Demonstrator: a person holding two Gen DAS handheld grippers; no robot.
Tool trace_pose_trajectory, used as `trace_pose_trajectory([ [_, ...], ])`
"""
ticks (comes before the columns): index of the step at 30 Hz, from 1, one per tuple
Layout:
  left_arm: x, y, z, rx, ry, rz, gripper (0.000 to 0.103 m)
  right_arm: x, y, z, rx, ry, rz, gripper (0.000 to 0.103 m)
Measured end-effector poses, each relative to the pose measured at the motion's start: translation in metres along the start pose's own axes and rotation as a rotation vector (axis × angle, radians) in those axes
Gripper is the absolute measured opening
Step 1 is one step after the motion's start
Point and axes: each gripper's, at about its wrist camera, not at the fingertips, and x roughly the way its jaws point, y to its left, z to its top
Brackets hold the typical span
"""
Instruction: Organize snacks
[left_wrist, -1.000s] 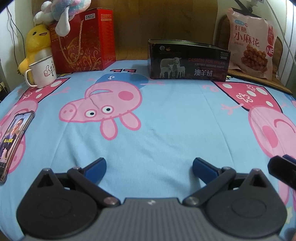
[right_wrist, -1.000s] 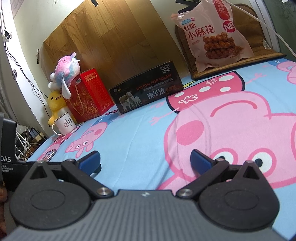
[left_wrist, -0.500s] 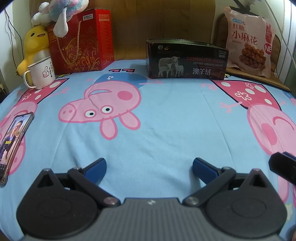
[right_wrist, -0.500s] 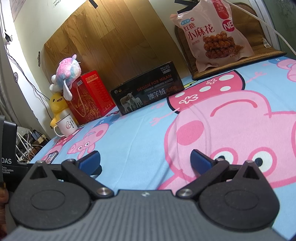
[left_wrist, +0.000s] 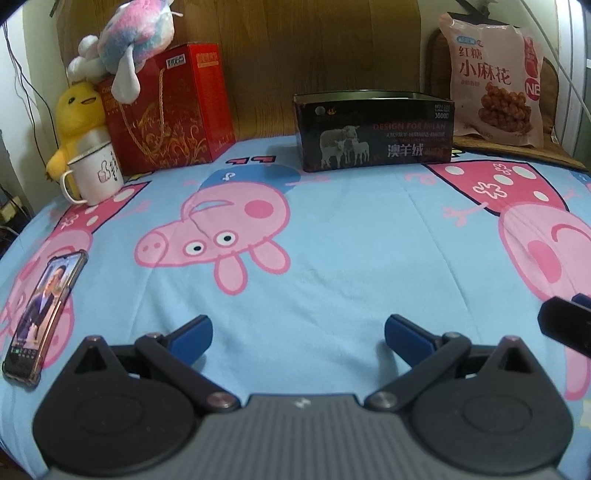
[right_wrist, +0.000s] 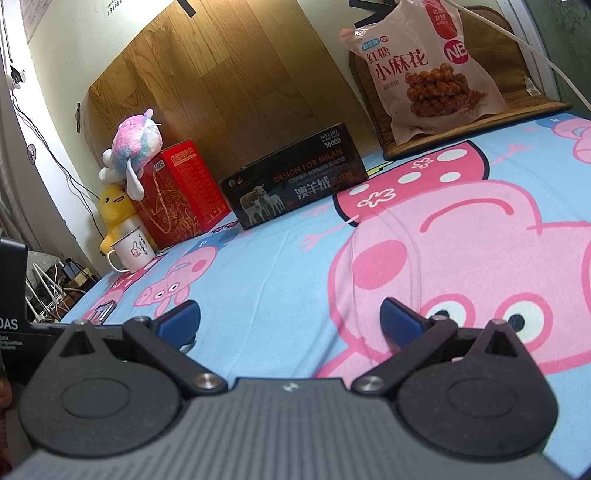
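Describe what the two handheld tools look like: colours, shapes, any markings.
Both match: the left tool and right tool each have a ribbed grey body, two round black discs, black linkage arms with silver pivot pins, and blue fingertips. A small white logo marks each body. White lettering ending "DAS" shows on the left tool's black side.

Black box (right_wrist: 295, 186) reads "DESIGN FOR MILAN"; snack bag (right_wrist: 424, 70) reads "NB".
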Motion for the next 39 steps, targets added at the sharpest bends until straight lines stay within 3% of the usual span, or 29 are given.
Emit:
trace_pose_trajectory([
  [39, -0.0013, -0.0030, 0.0025, 0.042, -0.011, 0.018, 0.103, 0.0007, 0.0007, 0.0001, -0.001, 0.000, -0.001, 0.103],
])
